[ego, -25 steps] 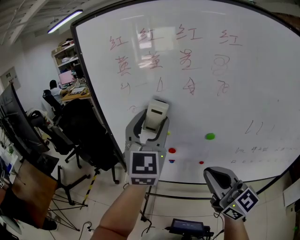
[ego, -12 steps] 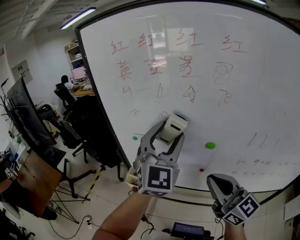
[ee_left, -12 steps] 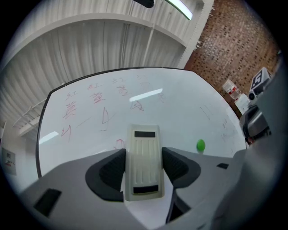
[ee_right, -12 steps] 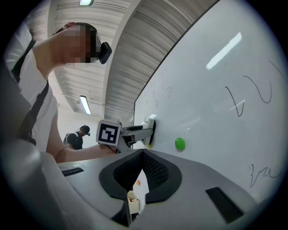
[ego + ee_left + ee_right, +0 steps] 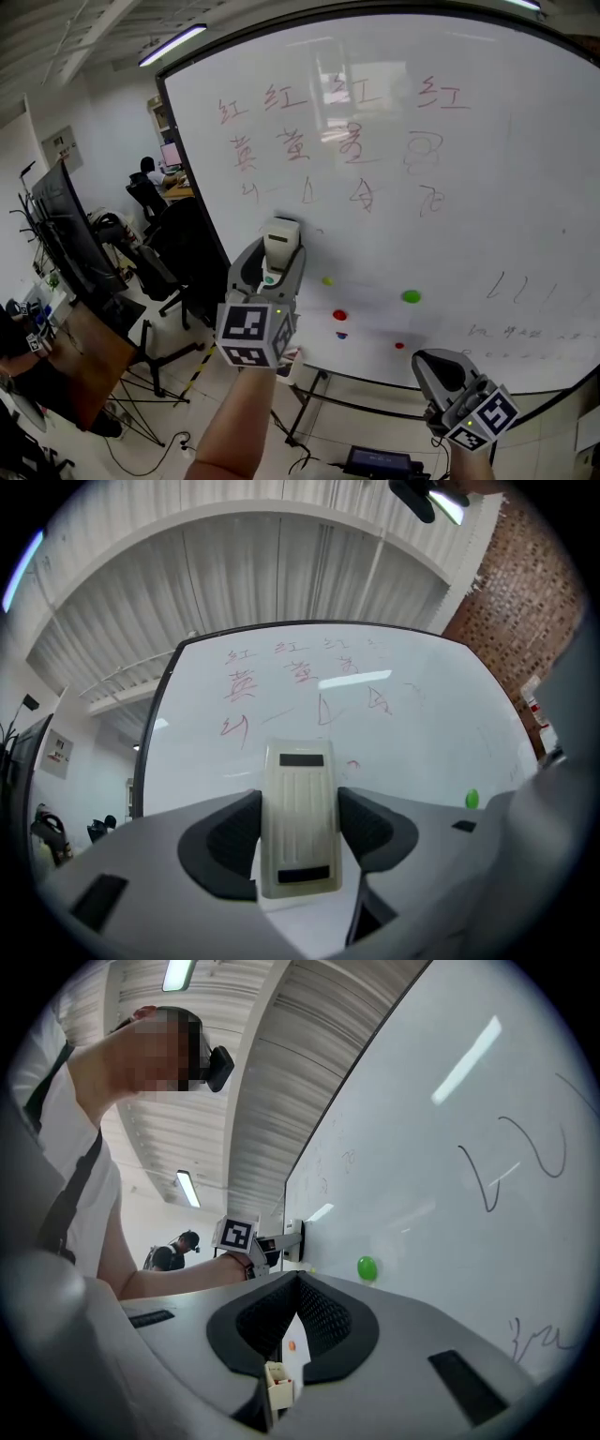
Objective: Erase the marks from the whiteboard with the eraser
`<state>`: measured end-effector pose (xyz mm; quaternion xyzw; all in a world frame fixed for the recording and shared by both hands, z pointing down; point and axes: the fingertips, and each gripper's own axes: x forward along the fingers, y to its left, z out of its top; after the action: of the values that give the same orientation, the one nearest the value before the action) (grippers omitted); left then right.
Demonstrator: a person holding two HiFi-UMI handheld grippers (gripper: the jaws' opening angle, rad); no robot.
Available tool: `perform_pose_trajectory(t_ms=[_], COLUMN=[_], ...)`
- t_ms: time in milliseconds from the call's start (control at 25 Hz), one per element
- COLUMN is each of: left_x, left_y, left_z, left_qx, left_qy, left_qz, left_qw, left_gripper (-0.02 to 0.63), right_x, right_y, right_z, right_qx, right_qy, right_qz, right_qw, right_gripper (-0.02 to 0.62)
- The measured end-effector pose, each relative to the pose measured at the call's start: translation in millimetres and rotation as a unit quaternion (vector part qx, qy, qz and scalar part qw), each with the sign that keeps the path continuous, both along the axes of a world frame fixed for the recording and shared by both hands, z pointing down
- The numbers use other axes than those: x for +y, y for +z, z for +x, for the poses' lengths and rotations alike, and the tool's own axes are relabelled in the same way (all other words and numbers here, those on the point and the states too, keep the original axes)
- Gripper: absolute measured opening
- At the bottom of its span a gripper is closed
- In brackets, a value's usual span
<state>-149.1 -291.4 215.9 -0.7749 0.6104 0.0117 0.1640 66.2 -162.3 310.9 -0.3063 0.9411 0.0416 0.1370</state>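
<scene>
My left gripper is shut on a cream eraser, whose face lies against the whiteboard just below the red marks. In the left gripper view the ribbed eraser sits upright between both dark pads, with red writing above it. The same gripper shows far along the board in the right gripper view. My right gripper hangs low at the bottom right, off the board, its jaws shut with nothing between them.
Round magnets sit low on the board: green, red, yellow. Faint grey strokes lie to the right. Black office chairs and a monitor stand left; a person sits at a far desk.
The left gripper swept the eraser down and right across the board, then back left and slightly up to its place now. The right gripper has barely moved.
</scene>
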Motion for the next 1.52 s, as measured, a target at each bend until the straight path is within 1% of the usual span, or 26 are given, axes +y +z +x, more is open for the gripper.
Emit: perform_pose_trajectory(t_ms=[80, 160, 280, 400, 440, 520, 640, 720, 760, 840, 1000, 1080, 1200, 1320, 1400, 1440, 1520], left_x=[2.6, 7.3, 14.3, 17.7, 17.4, 14.2, 6.5, 2.4, 1.4, 1.8, 7.4, 9.9, 13.2, 14.3, 13.3, 12.0, 8.7], left_y=[-0.3, -2.1, -3.4, 3.9, 6.4, 10.4, 10.7, 8.1, 6.7, 4.4, 1.9, 1.2, 5.1, 13.0, 19.5, 21.9, 23.5], left_z=[7.3, 29.3, 71.1, 93.6, 95.0, 86.1, 45.1, 21.9, 15.9, 14.7, 38.6, 57.3, 79.4, 83.3, 79.1, 74.7, 61.9], left_qx=[-0.006, -0.027, -0.084, -0.145, -0.153, -0.147, -0.107, -0.088, -0.093, -0.119, -0.18, -0.217, -0.259, -0.273, -0.281, -0.28, -0.267], left_qy=[-0.014, -0.011, 0.008, 0.024, 0.029, 0.031, -0.009, -0.037, -0.052, -0.074, -0.081, -0.068, -0.026, 0.012, 0.018, 0.018, 0.014], left_qz=[0.007, 0.016, 0.029, 0.021, 0.014, -0.005, -0.027, -0.032, -0.032, -0.026, -0.017, -0.013, -0.012, -0.021, -0.028, -0.03, -0.035], left_qw=[0.9999, 0.9994, 0.996, 0.989, 0.9877, 0.9886, 0.9939, 0.9949, 0.9939, 0.9898, 0.9801, 0.9737, 0.9655, 0.9616, 0.9591, 0.9593, 0.9631], left_gripper=[0.278, 0.278, 0.278, 0.279, 0.279, 0.28, 0.279, 0.279, 0.279, 0.278, 0.278, 0.278, 0.278, 0.279, 0.281, 0.281, 0.281], right_x=[2.2, 3.6, 4.2, 4.3, 3.8, 2.9, 4.3, 4.1, 3.3, 2.0, 0.5, -3.0, -7.4, -12.6, -14.9, -16.0, -17.6], right_y=[1.5, 1.6, 1.5, 3.7, 4.8, 6.5, 8.7, 10.0, 10.6, 11.7, 11.7, 10.8, 9.2, 8.4, 9.1, 9.3, 9.6], right_z=[5.9, 11.8, 19.8, 21.9, 22.4, 23.0, 21.5, 21.6, 21.7, 20.0, 12.5, 10.4, 6.0, -1.3, -7.8, -11.4, -18.5], right_qx=[-0.002, -0.004, -0.008, -0.011, -0.011, -0.014, -0.016, -0.017, -0.018, -0.022, -0.02, -0.024, -0.03, -0.034, -0.037, -0.037, -0.037], right_qy=[-0.001, 0.0, 0.001, -0.006, -0.009, -0.013, -0.022, -0.027, -0.028, -0.032, -0.034, -0.029, -0.022, -0.018, -0.018, -0.017, -0.017], right_qz=[0.0, 0.0, -0.001, -0.002, -0.002, -0.003, -0.005, -0.006, -0.007, -0.009, -0.008, -0.01, -0.012, -0.014, -0.016, -0.017, -0.017], right_qw=[1.0, 1.0, 1.0, 1.0, 1.0, 1.0, 1.0, 0.999, 0.999, 0.999, 0.999, 0.999, 0.999, 0.999, 0.999, 0.999, 0.999], right_gripper=[-0.002, -0.002, -0.002, -0.002, -0.002, -0.002, -0.002, -0.002, -0.002, -0.002, -0.002, -0.002, -0.002, -0.002, -0.002, -0.002, -0.002])
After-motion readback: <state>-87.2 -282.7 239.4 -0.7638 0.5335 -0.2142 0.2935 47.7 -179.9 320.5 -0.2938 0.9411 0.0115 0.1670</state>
